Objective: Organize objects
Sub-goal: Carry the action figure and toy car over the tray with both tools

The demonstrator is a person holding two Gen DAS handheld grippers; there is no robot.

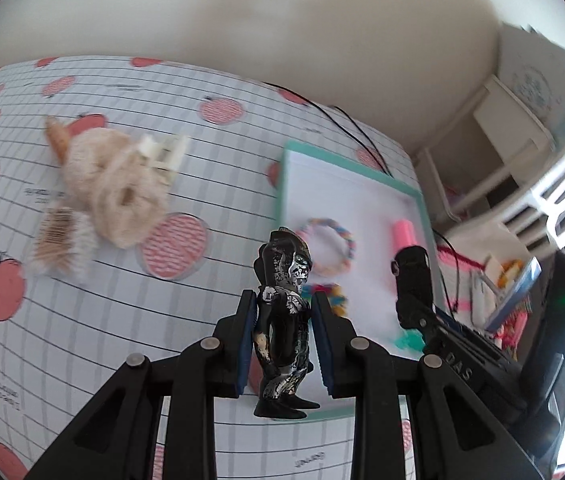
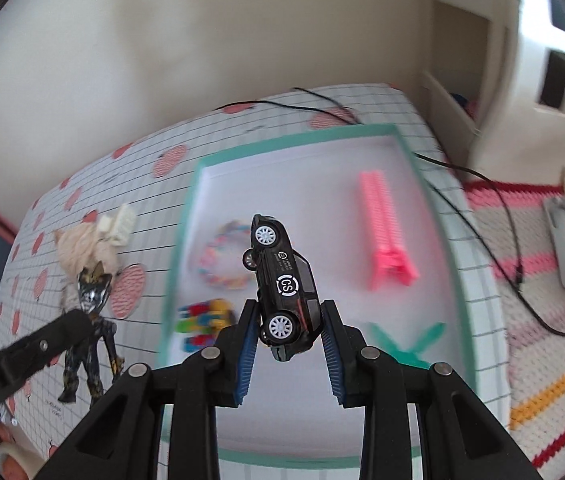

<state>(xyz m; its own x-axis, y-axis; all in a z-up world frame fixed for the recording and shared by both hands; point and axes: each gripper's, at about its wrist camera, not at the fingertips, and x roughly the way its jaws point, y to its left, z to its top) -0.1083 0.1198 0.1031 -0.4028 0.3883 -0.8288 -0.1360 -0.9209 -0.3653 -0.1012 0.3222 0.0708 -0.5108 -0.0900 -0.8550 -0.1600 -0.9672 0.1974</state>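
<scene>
Toys both held: left gripper [image 1: 284, 340] clamps figure [image 1: 284, 320] at its waist, near tray's [image 1: 286, 184] left edge; right gripper [image 2: 288, 336] pinches car [image 2: 284, 286] above tray; both look light, rigid, slippery

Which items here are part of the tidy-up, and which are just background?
In play:
- black figure, held in left tool
- black toy car, held in right tool
- teal-rimmed tray
- cream plush, outside the tray

Background:
- black cable
- white shelf unit
- striped rug
</scene>
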